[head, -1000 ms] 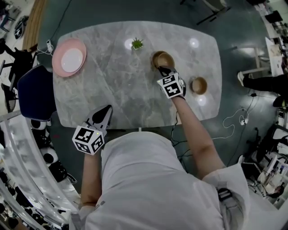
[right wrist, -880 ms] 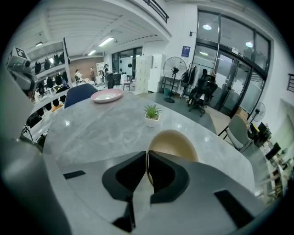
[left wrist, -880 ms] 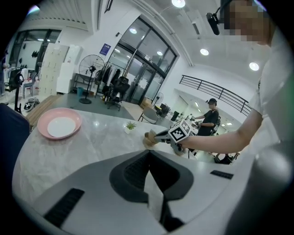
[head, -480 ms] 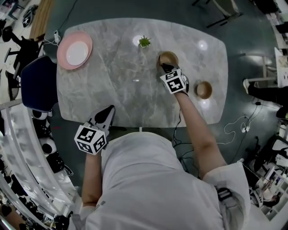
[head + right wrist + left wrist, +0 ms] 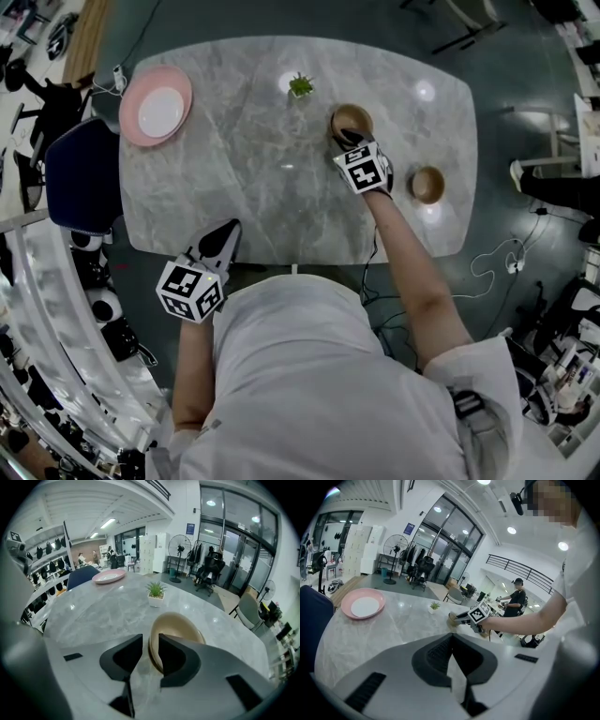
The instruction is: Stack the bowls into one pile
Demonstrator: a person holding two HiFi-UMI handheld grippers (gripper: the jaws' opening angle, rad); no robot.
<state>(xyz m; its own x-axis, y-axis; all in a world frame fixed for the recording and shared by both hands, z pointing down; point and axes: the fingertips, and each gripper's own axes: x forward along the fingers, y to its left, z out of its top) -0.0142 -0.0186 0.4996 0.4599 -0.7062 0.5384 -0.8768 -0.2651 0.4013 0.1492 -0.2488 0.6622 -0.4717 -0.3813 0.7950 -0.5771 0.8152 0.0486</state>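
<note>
Two tan bowls sit nested as one pile [image 5: 351, 119] on the marble table [image 5: 244, 178], right of centre. My right gripper [image 5: 343, 141] is at the pile's near side, and its jaws have just been opening. In the right gripper view the right gripper [image 5: 150, 641] stands open astride the near rim of the pile [image 5: 180, 625], with the pads off it. A third tan bowl [image 5: 427, 184] sits alone near the table's right edge. My left gripper [image 5: 225, 231] hangs over the table's front edge; in its own view the left gripper [image 5: 451, 637] is shut and holds nothing.
A pink plate with a white plate on it [image 5: 156, 105] lies at the table's far left corner. A small potted plant [image 5: 301, 87] stands just left of the pile. A dark chair [image 5: 80, 173] stands by the table's left side.
The bowl at my right gripper has sunk into the one under it, so the two offset rims now sit as one. The right jaws have spread apart. The left gripper has kept still.
</note>
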